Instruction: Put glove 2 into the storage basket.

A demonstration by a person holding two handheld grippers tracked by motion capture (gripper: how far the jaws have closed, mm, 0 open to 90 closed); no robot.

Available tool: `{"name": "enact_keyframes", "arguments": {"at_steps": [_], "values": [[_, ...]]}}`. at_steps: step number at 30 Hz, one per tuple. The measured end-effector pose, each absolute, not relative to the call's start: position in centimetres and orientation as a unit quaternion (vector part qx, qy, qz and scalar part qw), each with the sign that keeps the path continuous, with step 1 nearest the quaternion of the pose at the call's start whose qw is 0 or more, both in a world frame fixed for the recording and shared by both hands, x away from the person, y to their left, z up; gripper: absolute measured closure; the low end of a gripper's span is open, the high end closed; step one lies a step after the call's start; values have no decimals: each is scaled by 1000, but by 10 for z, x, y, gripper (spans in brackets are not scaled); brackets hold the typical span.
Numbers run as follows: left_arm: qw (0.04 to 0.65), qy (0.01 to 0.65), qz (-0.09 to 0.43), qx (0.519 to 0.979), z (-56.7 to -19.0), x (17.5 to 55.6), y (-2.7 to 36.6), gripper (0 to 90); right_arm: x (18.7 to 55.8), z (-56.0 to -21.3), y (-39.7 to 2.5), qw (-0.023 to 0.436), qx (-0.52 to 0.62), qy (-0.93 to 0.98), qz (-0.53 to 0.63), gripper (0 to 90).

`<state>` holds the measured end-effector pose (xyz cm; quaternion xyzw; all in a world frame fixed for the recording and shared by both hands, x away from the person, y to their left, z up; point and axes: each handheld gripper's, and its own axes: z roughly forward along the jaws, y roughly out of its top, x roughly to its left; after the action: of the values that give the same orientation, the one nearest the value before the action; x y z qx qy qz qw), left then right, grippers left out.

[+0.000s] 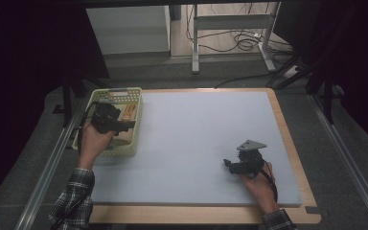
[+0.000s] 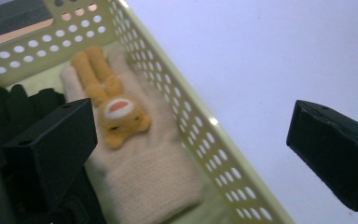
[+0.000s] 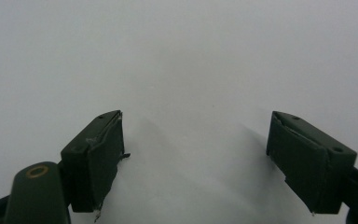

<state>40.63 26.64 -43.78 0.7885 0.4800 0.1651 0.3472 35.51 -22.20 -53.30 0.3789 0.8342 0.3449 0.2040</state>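
A cream knitted glove [image 2: 144,158], ribbed at the cuff and bearing a plush orange animal figure [image 2: 109,105], lies flat inside the pale green perforated plastic basket [image 2: 205,135], against its side wall. A dark fabric item [image 2: 23,105] lies beside the glove in the basket. The left gripper [image 2: 191,144] hangs over the basket wall, jaws spread wide, one inside and one outside. The right gripper [image 3: 196,158] rests well apart from the basket on the smooth white mat [image 1: 196,134], jaws released and holding nothing.
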Motion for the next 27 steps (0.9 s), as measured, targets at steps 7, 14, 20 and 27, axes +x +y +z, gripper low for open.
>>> {"name": "enact_keyframes", "arguments": {"at_steps": [7, 14, 20, 27], "values": [[355, 461, 166, 796, -435, 400, 252, 19, 355, -533, -222, 204, 379, 834, 345, 187], [365, 438, 161, 806, -435, 392, 233, 17, 355, -533, -222, 205, 379, 834, 345, 187], [369, 416, 161, 815, -432, 387, 215, 16, 355, -533, -222, 204, 379, 834, 345, 187], [380, 389, 161, 824, -426, 377, 194, 15, 355, -533, -222, 205, 378, 834, 345, 187]]}}
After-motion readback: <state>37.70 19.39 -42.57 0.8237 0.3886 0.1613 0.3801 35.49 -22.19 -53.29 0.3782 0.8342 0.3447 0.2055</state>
